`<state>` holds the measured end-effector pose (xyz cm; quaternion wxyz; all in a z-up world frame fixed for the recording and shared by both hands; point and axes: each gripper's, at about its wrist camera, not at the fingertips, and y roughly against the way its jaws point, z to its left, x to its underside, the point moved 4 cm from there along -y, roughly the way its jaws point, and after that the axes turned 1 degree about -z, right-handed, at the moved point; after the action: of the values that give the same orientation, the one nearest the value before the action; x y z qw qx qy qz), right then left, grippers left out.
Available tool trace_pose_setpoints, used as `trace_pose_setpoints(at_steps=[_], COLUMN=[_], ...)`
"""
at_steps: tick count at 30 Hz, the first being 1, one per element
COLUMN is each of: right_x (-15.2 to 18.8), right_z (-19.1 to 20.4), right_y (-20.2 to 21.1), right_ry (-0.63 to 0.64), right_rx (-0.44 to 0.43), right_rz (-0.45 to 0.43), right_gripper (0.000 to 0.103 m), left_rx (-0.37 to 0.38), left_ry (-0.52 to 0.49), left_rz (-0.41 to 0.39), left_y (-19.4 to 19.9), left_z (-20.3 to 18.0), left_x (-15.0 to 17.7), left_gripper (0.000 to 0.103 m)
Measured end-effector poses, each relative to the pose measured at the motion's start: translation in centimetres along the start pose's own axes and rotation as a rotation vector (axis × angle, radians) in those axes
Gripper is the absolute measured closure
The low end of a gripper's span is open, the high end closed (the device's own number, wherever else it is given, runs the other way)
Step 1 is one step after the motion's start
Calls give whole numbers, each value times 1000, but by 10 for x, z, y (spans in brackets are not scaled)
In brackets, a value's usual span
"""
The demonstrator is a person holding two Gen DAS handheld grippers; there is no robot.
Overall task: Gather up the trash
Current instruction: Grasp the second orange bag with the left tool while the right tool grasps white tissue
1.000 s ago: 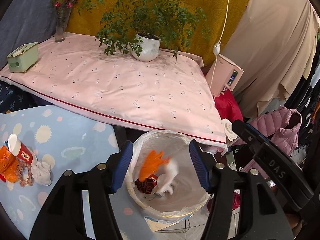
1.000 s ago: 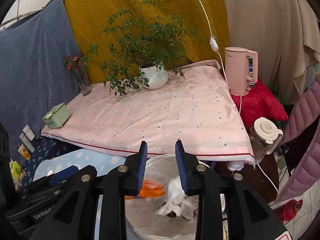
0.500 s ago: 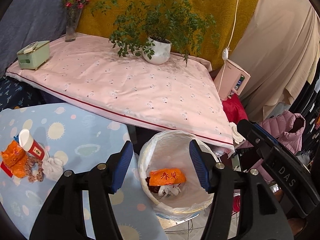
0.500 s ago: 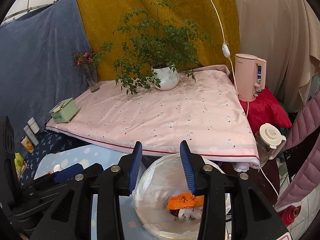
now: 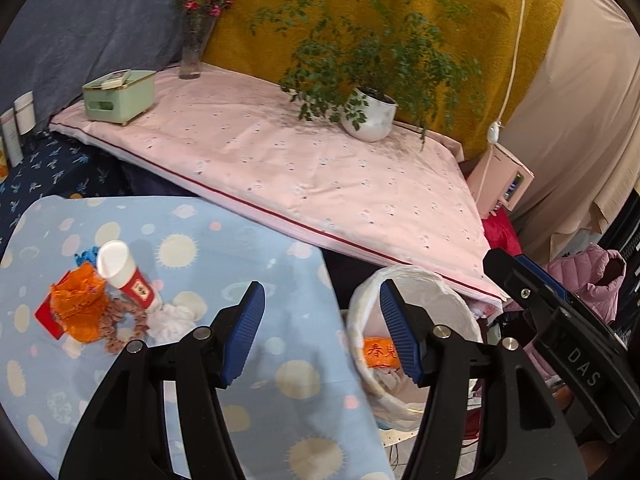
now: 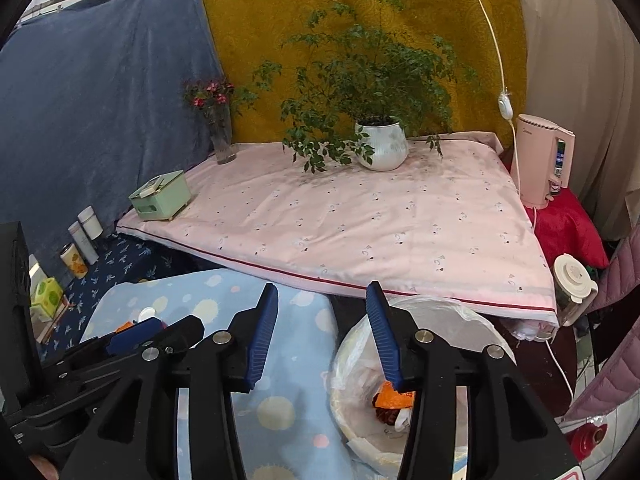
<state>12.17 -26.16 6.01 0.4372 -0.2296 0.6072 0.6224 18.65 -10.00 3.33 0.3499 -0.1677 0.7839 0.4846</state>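
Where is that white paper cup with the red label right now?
In the left wrist view the white paper cup lies tipped over at the left of the blue dotted cloth, beside the crumpled orange wrapper and a white tissue.
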Motion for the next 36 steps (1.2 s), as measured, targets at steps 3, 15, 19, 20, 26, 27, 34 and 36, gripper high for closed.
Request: trace_pose_setpoints(at_steps=[3,15,19,20,26,27,34,36], right_x=[2,29,42,46,70,75,106,114], right_z=[19,91,111,116,145,150,175,179], right_y=[-4,-38,-51,-56,-85,-89,-127,-138], right_ry=[20,69,85,88,97,100,110,108], right_rx=[-21,-91,-108,-113,-139,-141,-147,-143], right_rz=[7,88,125,135,204,213,296,317], right_gripper=[54,46,44,44,42,42,42,42], left_rx=[-26,-155,-216,-234,-295,-304,-336,-328], left_ry=[11,42,45,42,39,34,18,27], left_rz=[-6,-26,-25,-24,-2,5,51,57], left_y=[6,26,30,30,27,24,1,-4], left_z=[20,111,146,154,196,202,233,239], left_x=[0,6,13,14,27,29,44,45], left_gripper=[45,25,22,21,21,21,21,22])
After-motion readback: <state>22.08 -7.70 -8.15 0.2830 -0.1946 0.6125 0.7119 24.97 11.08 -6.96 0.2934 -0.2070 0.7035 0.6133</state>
